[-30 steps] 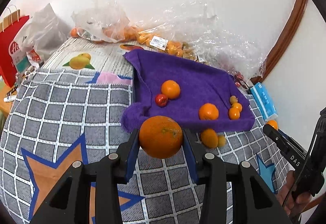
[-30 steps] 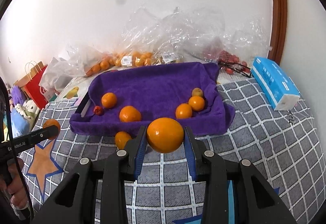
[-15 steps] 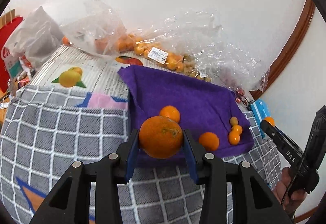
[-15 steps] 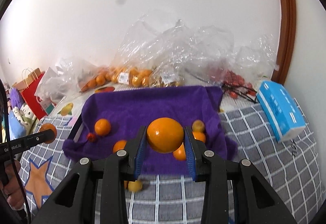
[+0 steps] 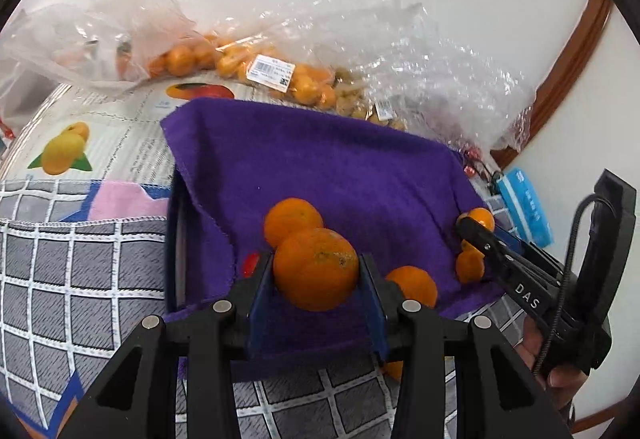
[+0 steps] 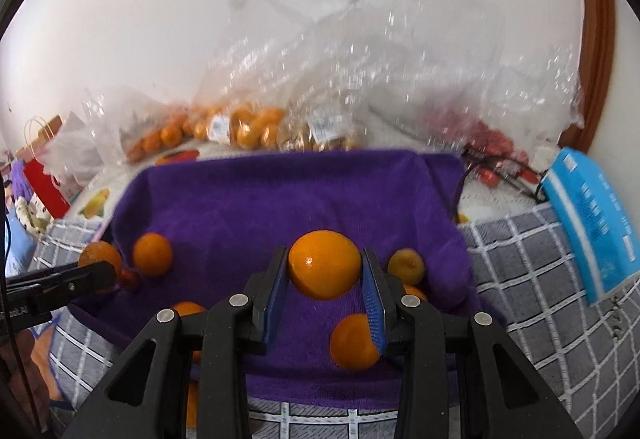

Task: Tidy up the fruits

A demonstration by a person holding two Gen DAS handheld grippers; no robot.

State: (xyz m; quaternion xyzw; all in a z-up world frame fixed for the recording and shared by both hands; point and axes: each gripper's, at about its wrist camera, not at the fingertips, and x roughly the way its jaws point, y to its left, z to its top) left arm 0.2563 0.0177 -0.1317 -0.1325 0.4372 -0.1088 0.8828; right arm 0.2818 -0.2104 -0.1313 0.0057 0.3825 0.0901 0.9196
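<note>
Two hand-held grippers, each carrying an orange over the purple towel [image 5: 340, 167], which lines a tray that serves here as the landmark. The left gripper [image 5: 316, 275] has its jaws narrowed onto a dimpled orange [image 5: 316, 269], held above the towel's near left part, just in front of a loose orange [image 5: 292, 217] lying on the cloth. The right gripper [image 6: 324, 273] clamps a smoother orange [image 6: 323, 265] in the same way, above the towel's near middle, with a small yellowish fruit [image 6: 406, 266] resting on the towel just to its right. The step in hand appears to be delivery of both fruits onto the towel. The next move would call for lowering each orange to a bare patch of cloth, clear of its neighbours, before parting the jaws, since round fruit may roll toward the towel's near edge.
</note>
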